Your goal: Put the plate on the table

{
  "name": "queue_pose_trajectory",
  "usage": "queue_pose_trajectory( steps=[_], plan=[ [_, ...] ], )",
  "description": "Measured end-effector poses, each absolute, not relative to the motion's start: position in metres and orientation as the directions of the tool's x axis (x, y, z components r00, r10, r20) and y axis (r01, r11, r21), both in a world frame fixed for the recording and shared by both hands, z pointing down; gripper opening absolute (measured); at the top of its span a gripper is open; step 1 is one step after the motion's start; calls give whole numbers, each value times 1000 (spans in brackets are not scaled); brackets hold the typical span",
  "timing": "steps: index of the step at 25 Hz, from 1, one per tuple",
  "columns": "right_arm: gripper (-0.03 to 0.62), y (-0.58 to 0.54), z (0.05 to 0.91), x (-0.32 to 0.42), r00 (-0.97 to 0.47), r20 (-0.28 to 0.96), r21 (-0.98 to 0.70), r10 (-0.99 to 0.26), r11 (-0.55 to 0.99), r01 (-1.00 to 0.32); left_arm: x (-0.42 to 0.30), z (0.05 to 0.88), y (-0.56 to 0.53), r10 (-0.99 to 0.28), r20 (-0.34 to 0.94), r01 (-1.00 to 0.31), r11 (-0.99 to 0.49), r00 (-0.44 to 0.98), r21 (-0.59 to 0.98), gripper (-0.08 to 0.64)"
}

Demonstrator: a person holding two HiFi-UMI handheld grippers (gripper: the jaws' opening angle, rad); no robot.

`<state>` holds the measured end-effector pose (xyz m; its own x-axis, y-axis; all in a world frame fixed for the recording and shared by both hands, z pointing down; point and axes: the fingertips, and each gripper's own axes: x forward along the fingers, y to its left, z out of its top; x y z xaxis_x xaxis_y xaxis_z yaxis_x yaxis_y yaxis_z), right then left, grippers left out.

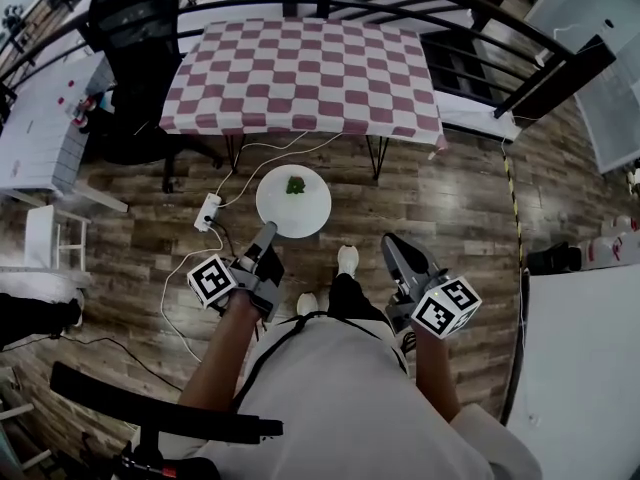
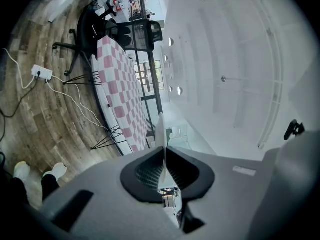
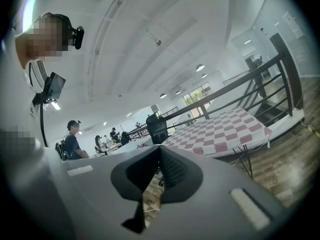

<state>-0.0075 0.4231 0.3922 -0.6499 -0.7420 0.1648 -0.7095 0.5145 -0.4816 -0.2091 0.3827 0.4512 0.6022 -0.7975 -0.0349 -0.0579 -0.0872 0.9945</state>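
Right now the white plate [image 1: 293, 203] is not on the table [image 1: 300, 68]. It hangs over the wooden floor [image 1: 440, 188] just short of the table's near edge, opposite the middle of that edge and below the level of the checked cloth. The left claw [image 1: 265, 236] is clamped on the plate's rim at the side farthest from the table. The plate juts out from the jaws toward the table and lies roughly level, with a small green piece [image 1: 296, 184] on the part of it nearest the table. In the left gripper view the plate shows edge-on as a thin white sliver running up between the two pads, which press on it from both sides.

The left forearm [image 1: 225, 353] reaches forward toward the table, with the marker cube [image 1: 212, 281] on the side of the claw away from the plate. The right claw [image 1: 392, 243] is farther from the table than the plate is and well apart from it. It points toward the table's right end and is carried low in front of the body. In the right gripper view its jaws meet at the tips with nothing between them, and the table stands beyond them.

A white power strip [image 1: 208, 211] lies on the floor near the table's left legs, and a black office chair [image 1: 130, 28] stands at the table's left end.
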Motion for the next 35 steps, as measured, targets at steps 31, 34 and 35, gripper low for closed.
queue_pose_trajectory(
  steps=[31,34,35],
  plan=[
    [8,228,393,58,-701,165,-512,-693,547,-662,-142,440,199,-826,-7,-93,-72,563,993,25],
    [8,204,388,70,-712,155,-512,-684,561,-650,-128,437,177,-830,-2,-100,-69,558,993,25],
    [8,197,387,74,-717,154,-512,-680,566,-646,-124,435,170,-831,-4,-99,-71,556,993,25]
  ],
)
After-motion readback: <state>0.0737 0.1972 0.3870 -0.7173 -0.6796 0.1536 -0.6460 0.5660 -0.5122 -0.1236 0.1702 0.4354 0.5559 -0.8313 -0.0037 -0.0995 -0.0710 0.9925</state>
